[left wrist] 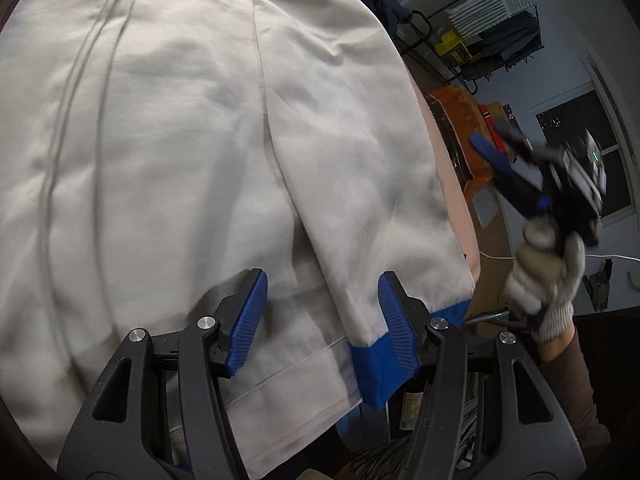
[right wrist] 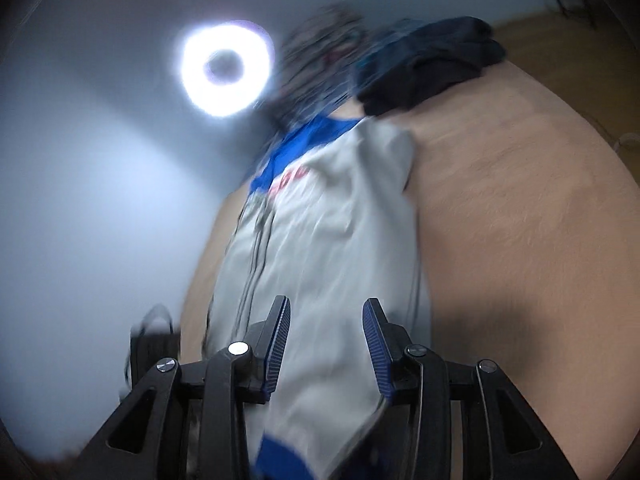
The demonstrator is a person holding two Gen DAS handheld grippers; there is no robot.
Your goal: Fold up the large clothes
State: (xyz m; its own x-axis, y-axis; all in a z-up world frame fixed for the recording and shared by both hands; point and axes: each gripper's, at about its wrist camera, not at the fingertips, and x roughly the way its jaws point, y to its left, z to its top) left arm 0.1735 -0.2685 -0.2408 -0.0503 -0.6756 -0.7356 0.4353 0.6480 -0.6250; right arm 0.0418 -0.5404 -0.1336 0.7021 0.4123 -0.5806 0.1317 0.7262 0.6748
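A large white jacket [left wrist: 180,140] with blue cuffs [left wrist: 374,372] lies spread on a tan surface [right wrist: 520,208]. A sleeve [left wrist: 360,184] is folded over its body. My left gripper [left wrist: 320,316] is open, its blue pads on either side of the sleeve end, just above the cloth. My right gripper [left wrist: 496,148] shows in the left wrist view, lifted off to the right and blurred, held by a gloved hand. In the right wrist view the right gripper [right wrist: 326,344] is open over the jacket [right wrist: 320,248], holding nothing. A blue collar [right wrist: 296,148] lies at the far end.
A pile of dark clothes [right wrist: 432,64] sits at the far end of the tan surface. A bright ring light [right wrist: 224,68] is on the ceiling. An orange object [left wrist: 460,120] and a clothes rack [left wrist: 496,24] stand beyond the surface's right edge.
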